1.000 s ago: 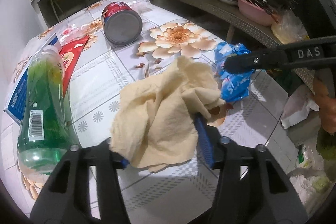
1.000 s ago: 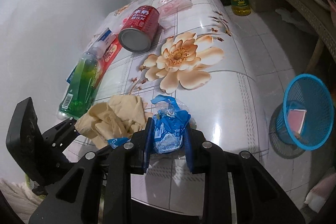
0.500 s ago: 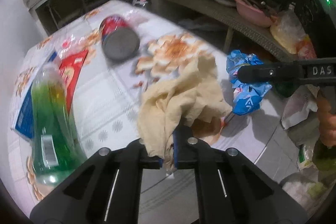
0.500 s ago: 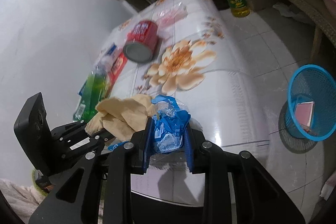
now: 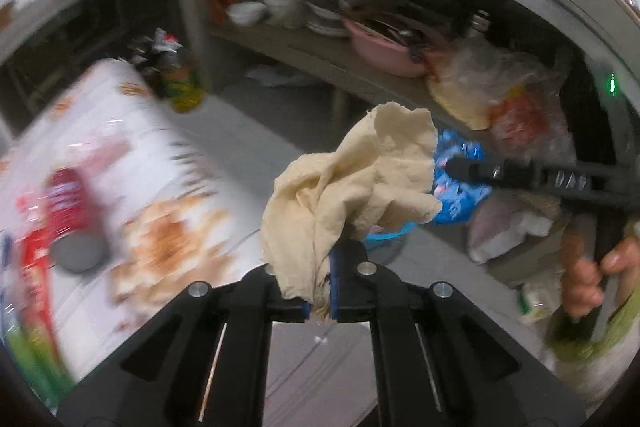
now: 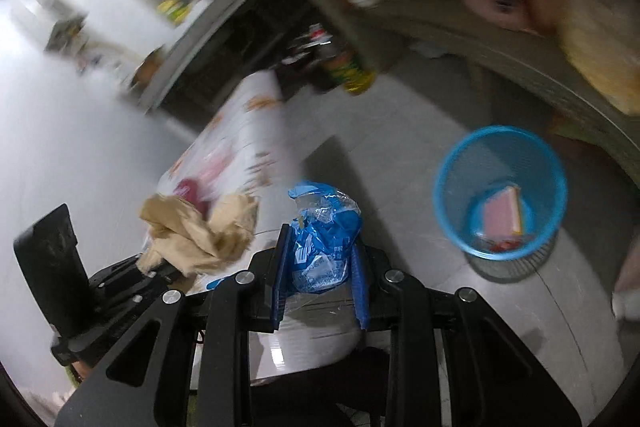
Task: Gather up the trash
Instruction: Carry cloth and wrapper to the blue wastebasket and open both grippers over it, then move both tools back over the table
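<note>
Beige crumpled paper (image 5: pixel 352 187) is pinched in the left claw (image 5: pixel 320 301), blue wrapper (image 6: pixel 324 247) clamped in the right claw (image 6: pixel 320 267), both clear of the desk (image 5: pixel 120 163), presumably for the blue basket (image 6: pixel 448 163).

the floral worktop (image 5: pixel 192 163) is carrying a red can (image 5: pixel 70 215) lying on its side, while a blue mesh basket (image 6: pixel 500 191) is standing on the tiled floor (image 6: pixel 400 131) beside it.
</note>
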Tool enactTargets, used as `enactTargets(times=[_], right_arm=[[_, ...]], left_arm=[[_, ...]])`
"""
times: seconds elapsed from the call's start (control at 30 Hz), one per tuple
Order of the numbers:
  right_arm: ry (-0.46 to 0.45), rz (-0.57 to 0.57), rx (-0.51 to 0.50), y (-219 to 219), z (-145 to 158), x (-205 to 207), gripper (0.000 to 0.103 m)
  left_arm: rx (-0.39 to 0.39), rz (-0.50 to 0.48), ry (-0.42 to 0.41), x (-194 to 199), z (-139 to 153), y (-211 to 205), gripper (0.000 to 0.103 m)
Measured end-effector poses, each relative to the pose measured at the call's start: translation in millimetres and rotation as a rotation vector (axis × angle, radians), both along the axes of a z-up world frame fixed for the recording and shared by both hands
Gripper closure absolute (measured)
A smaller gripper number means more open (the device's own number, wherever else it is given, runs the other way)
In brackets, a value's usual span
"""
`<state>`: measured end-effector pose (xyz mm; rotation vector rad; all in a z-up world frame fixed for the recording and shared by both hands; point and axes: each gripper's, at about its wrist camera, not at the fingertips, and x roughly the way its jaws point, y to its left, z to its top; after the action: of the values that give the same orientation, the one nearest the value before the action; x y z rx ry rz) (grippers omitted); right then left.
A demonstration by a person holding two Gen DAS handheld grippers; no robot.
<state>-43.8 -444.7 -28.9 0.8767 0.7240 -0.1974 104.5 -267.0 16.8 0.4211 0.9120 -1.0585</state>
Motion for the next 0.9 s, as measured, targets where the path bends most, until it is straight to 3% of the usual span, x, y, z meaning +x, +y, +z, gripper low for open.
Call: enactTargets(times=[0.13, 0.3, 0.47, 0.67, 0.7, 0.73, 0.77, 0.8, 0.83, 0.9], right_arm=[[0.082, -0.132, 0.030, -34, -29, -19, 0.077], [0.182, -0.231, 0.050, -64, -73, -27, 0.077], [0.280, -0.256, 0.062, -86, -117, -11, 0.076], [0.328, -0.267, 0.049, -113, -154, 19, 0.075], [0.333, -0.277, 0.040, -118, -158, 22, 0.075], [0.333, -0.282, 0.030, -126, -165, 29, 0.068], [0.334, -0.288, 0.028, -132, -172, 33, 0.052], [0.339, -0.297, 0.032, -138, -180, 37, 0.043], [0.340, -0.307, 0.044, -144, -188, 39, 0.035], [0.343, -0.316, 0.073, -151, -200, 41, 0.035]], left_arm=[[0.017, -0.002, 0.254, 20, -23, -50, 0.098], [0.118, 0.036, 0.387, 37, -69, -108, 0.097], [0.243, 0.065, 0.408, 48, -117, -163, 0.097], [0.312, 0.074, 0.467, 56, -163, -210, 0.097], [0.313, 0.069, 0.477, 57, -168, -217, 0.092], [0.308, 0.066, 0.489, 57, -172, -225, 0.078], [0.313, 0.072, 0.483, 60, -176, -233, 0.065], [0.317, 0.086, 0.468, 63, -179, -237, 0.039], [0.313, 0.117, 0.440, 67, -181, -242, 0.031], [0.301, 0.146, 0.431, 70, -183, -245, 0.031]])
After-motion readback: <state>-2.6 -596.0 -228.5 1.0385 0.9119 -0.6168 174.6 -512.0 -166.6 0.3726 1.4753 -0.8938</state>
